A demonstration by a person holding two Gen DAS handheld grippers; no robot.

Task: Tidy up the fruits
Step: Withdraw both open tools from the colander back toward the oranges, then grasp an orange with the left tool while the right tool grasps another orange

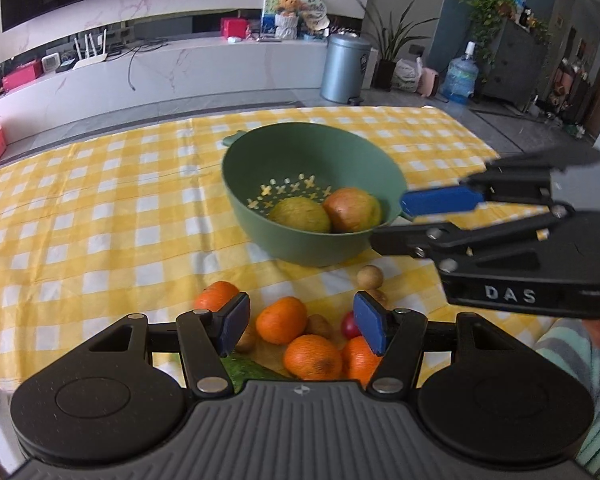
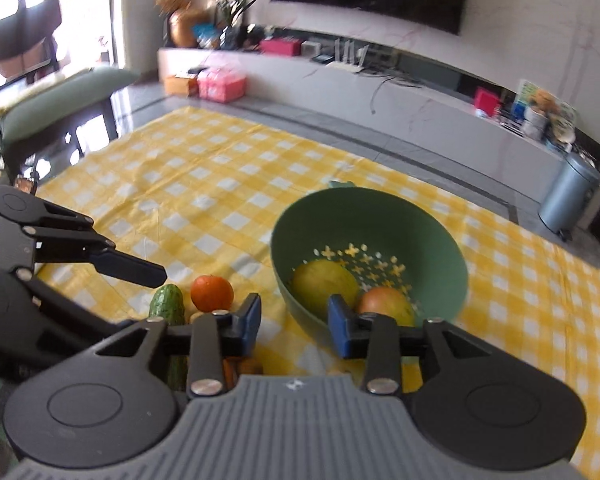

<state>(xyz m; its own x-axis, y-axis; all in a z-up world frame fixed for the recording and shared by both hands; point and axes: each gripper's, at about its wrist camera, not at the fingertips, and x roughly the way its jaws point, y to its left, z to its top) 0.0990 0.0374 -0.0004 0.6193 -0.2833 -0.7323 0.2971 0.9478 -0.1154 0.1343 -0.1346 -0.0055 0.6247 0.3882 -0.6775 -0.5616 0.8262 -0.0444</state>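
A green colander bowl (image 1: 284,160) stands on the yellow checked tablecloth (image 1: 80,220) and holds a yellow-green fruit (image 1: 300,215) and a reddish apple (image 1: 350,210). My left gripper (image 1: 300,322) is open and empty above a pile of oranges (image 1: 281,319), a small red fruit (image 1: 350,326) and small brown fruits (image 1: 370,276). My right gripper (image 2: 294,328) is open and empty, just in front of the bowl (image 2: 440,240); it also shows in the left wrist view (image 1: 392,220) by the bowl's right rim. An orange (image 2: 212,293) and a cucumber (image 2: 167,304) lie to its left.
The left gripper's finger (image 2: 132,270) reaches in over the cucumber. A chair with a green cushion (image 2: 64,100) stands at the table's far left. A grey bin (image 1: 346,68) and a low white TV shelf (image 1: 180,68) are beyond the table.
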